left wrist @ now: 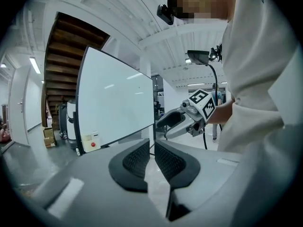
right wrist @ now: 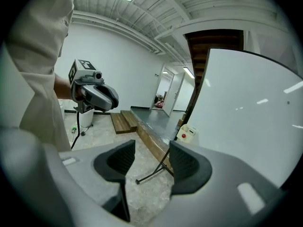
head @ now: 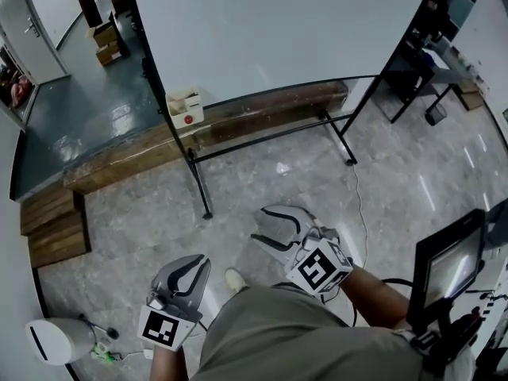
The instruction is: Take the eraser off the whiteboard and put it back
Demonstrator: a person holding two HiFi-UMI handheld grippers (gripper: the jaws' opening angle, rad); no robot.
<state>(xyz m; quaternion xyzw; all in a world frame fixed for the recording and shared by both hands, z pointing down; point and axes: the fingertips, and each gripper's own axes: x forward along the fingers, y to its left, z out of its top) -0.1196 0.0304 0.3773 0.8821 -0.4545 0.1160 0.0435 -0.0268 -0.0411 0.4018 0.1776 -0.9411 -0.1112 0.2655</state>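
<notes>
The whiteboard (head: 278,30) stands on a black-legged frame ahead of me. The eraser (head: 184,108), a cream block with a red dot, sticks to its lower left corner; it also shows in the left gripper view (left wrist: 90,142) and the right gripper view (right wrist: 188,133). Both grippers hang low near my body, well short of the board. My left gripper (head: 194,267) (left wrist: 152,148) is shut with nothing in it. My right gripper (head: 266,227) (right wrist: 151,148) is open and empty, pointing toward the board's left leg.
A long wooden step (head: 119,161) runs behind the board's frame, with wooden stairs (head: 55,228) at left. A white bin (head: 55,340) stands at lower left. A monitor (head: 448,264) sits at right, and a cable (head: 361,213) trails over the stone floor.
</notes>
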